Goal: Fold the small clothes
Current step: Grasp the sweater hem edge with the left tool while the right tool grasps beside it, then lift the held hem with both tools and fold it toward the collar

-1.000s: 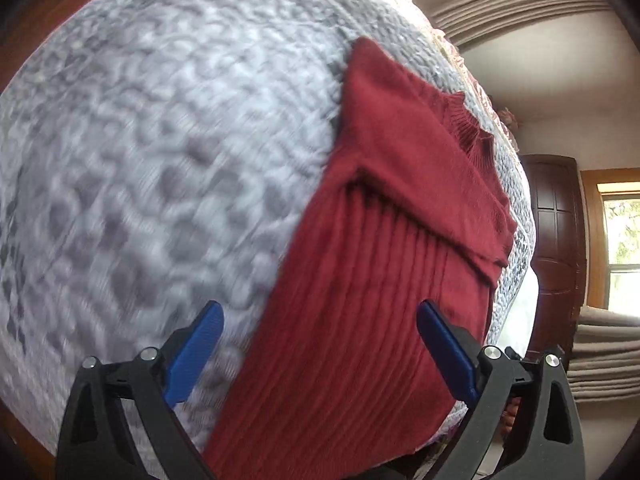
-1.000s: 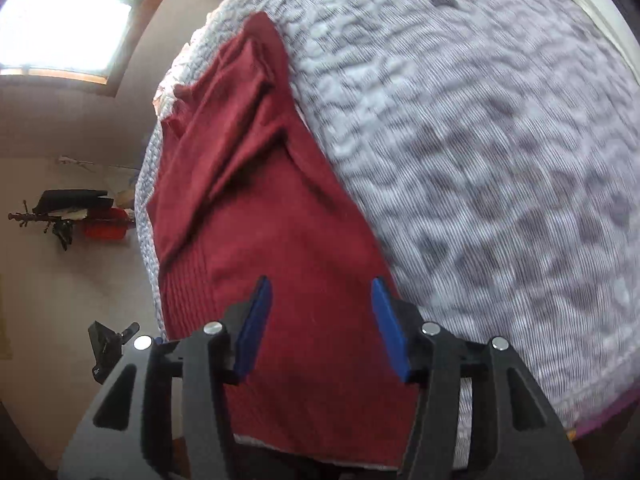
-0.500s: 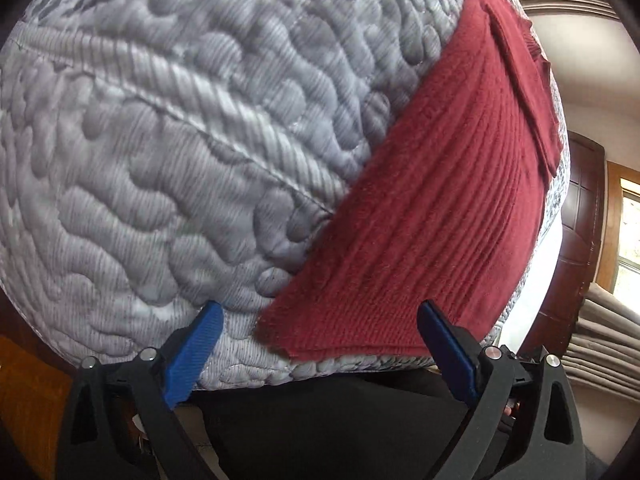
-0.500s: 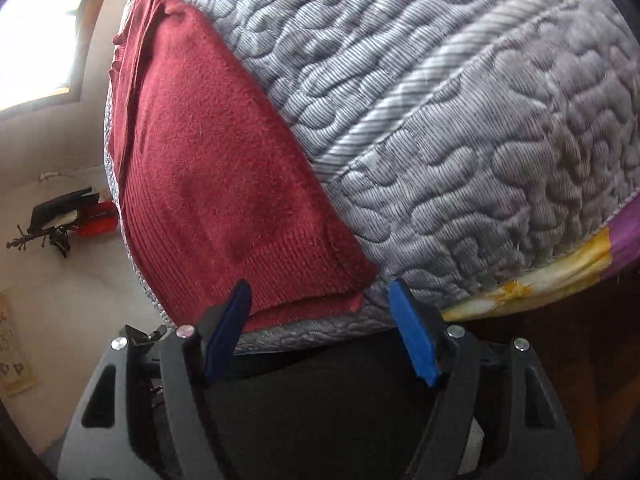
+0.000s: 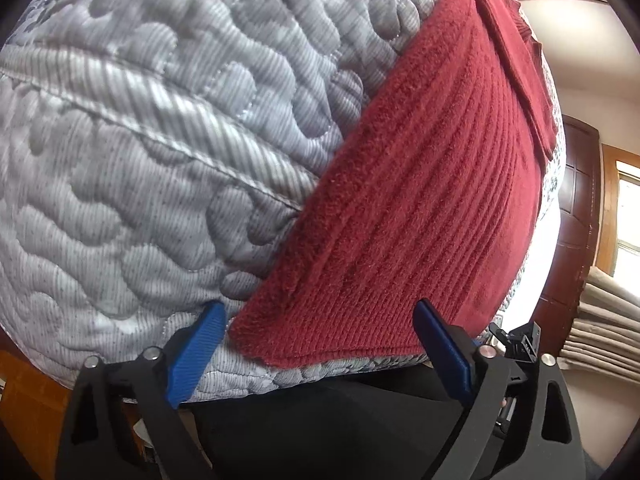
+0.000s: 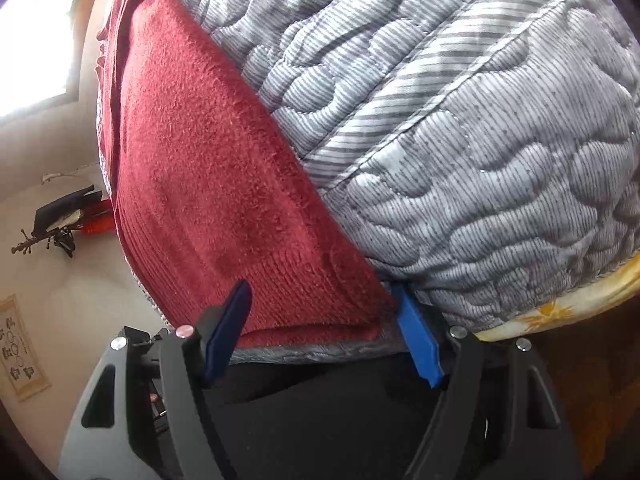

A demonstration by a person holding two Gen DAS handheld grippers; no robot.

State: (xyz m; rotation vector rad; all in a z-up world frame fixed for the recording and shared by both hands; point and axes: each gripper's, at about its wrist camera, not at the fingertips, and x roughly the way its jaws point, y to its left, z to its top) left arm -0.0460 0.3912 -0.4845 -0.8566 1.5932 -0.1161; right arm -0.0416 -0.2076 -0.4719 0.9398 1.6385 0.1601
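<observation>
Red sweater at the near edge of the bed, both tongs spread at its hem.

The red knit sweater [image 5: 420, 216] lies flat on the grey quilted bedspread [image 5: 140, 140], its hem along the bed's near edge and a folded part lying over its far end. The left tongs [image 5: 320, 320] are released, blue pads wide apart, straddling the hem's left corner without gripping it. The right tongs [image 6: 324, 300] are likewise released, blue pads either side of the hem's right corner. A yellow patterned sheet [image 6: 560, 316] shows under the bedspread.
</observation>
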